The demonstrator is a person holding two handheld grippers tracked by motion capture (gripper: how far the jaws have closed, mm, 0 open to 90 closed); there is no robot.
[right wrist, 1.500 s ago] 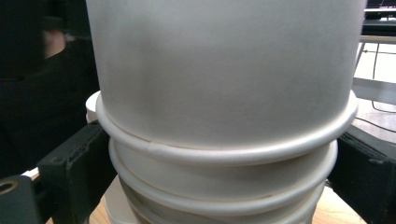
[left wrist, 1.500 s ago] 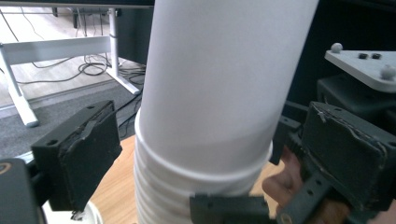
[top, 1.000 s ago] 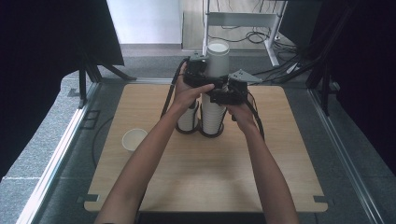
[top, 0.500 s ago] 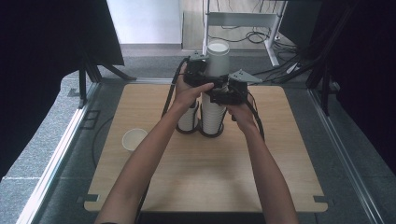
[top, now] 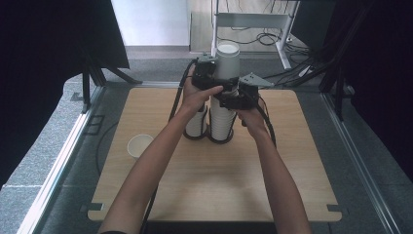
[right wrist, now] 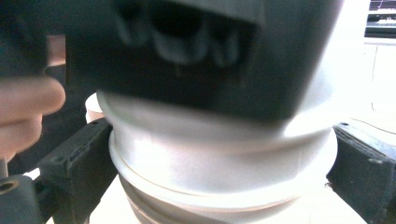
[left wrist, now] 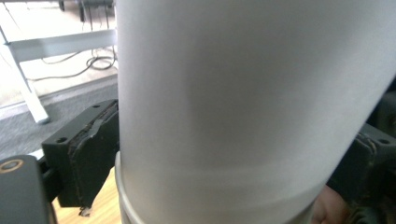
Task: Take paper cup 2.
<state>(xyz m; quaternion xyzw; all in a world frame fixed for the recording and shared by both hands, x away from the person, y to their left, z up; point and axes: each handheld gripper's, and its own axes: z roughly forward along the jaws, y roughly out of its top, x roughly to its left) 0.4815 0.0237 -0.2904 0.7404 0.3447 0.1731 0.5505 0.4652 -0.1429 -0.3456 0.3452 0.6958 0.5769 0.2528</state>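
A tall stack of white paper cups (top: 221, 122) stands in a black ring holder at the table's middle back. Its top cup (top: 228, 58) (left wrist: 243, 93) sticks up above the rest. My left gripper (top: 220, 80) (left wrist: 233, 158) comes in from the left and its jaws have just been closing; both pads (left wrist: 93, 154) now press on that top cup's wall. My right gripper (top: 229, 100) (right wrist: 219, 172) comes in from the right, lower down, shut on the stack's rims (right wrist: 219, 158). The left gripper's blurred body fills the top of the right gripper view.
A shorter cup stack (top: 197, 122) stands just left of the tall one. A single cup (top: 140, 145) sits open side up near the left edge of the wooden table (top: 292, 170). A white frame and cables (top: 253, 22) lie on the floor beyond.
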